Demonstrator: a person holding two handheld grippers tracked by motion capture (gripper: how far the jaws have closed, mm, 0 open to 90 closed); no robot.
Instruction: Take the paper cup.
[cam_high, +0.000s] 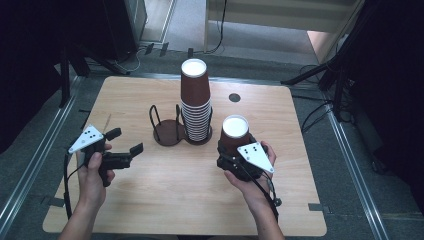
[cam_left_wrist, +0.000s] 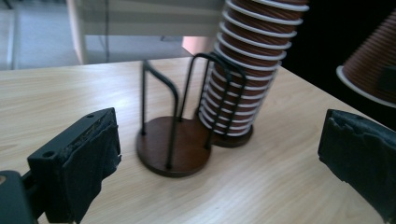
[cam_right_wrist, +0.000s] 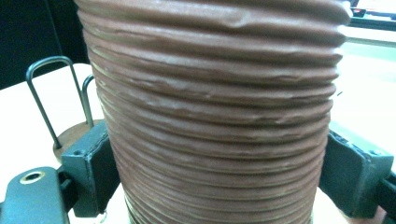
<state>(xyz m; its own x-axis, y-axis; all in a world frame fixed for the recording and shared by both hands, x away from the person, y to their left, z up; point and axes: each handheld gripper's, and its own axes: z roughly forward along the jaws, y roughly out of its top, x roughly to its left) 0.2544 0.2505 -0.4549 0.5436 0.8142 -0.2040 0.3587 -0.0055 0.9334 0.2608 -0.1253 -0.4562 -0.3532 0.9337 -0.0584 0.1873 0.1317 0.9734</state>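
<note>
- Right of centre in the high view, the right gripper (cam_high: 231, 154) clamps a single brown cup (cam_high: 234, 134), held upside down with its white bottom facing up.
- Close up in the right gripper view, the two black jaws press on opposite sides of that cup's (cam_right_wrist: 212, 112) ribbed wall.
- Low on the left of the high view, the left gripper (cam_high: 124, 141) has its jaws spread wide with nothing between them.
- Beyond those jaws, in the left gripper view, stands a black wire cup holder (cam_left_wrist: 173, 151) with a round brown base, and the held cup (cam_left_wrist: 373, 60) shows at the right edge.
- Just right of that holder, touching its wires, rises a tall stack of cups (cam_high: 195, 102), also upside down.
- All of this sits above or on a light wooden table (cam_high: 165, 200), with the stack near its middle.
</note>
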